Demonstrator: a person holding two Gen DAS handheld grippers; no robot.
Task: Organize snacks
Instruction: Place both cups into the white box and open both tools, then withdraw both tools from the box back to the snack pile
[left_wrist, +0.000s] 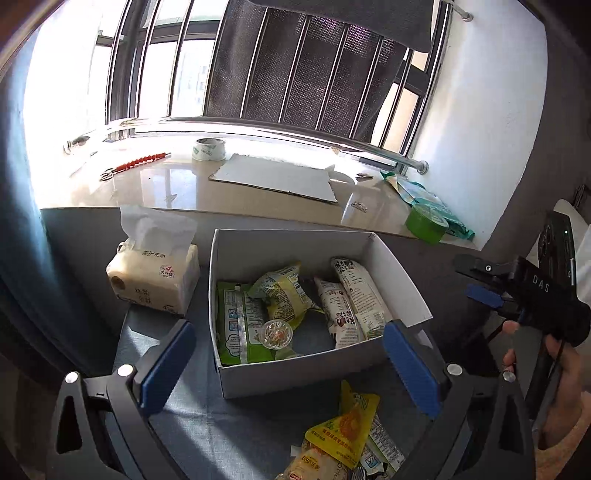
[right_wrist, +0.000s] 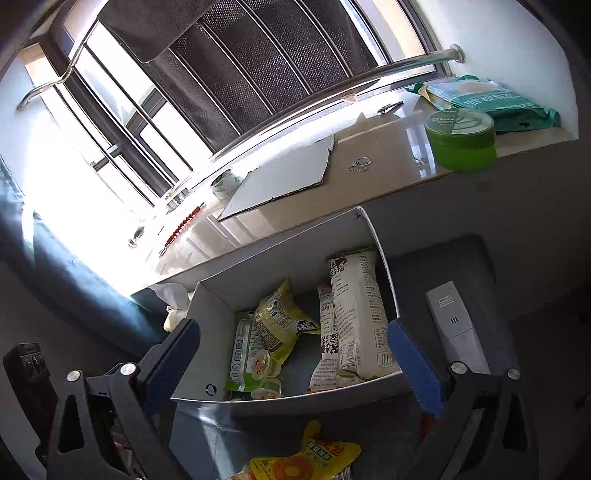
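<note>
A white open box stands on the grey-blue surface and holds several snacks: a green pack, a yellow-green pouch, two white long packs and a clear jelly cup. The box also shows in the right wrist view. A yellow snack pouch lies loose in front of the box, with other packets under it; it also shows in the right wrist view. My left gripper is open and empty above the box's near wall. My right gripper is open and empty over the box front.
A tissue pack stands left of the box. A white remote lies right of it. The windowsill behind holds cardboard, a white tape roll, a green tape roll and a green bag.
</note>
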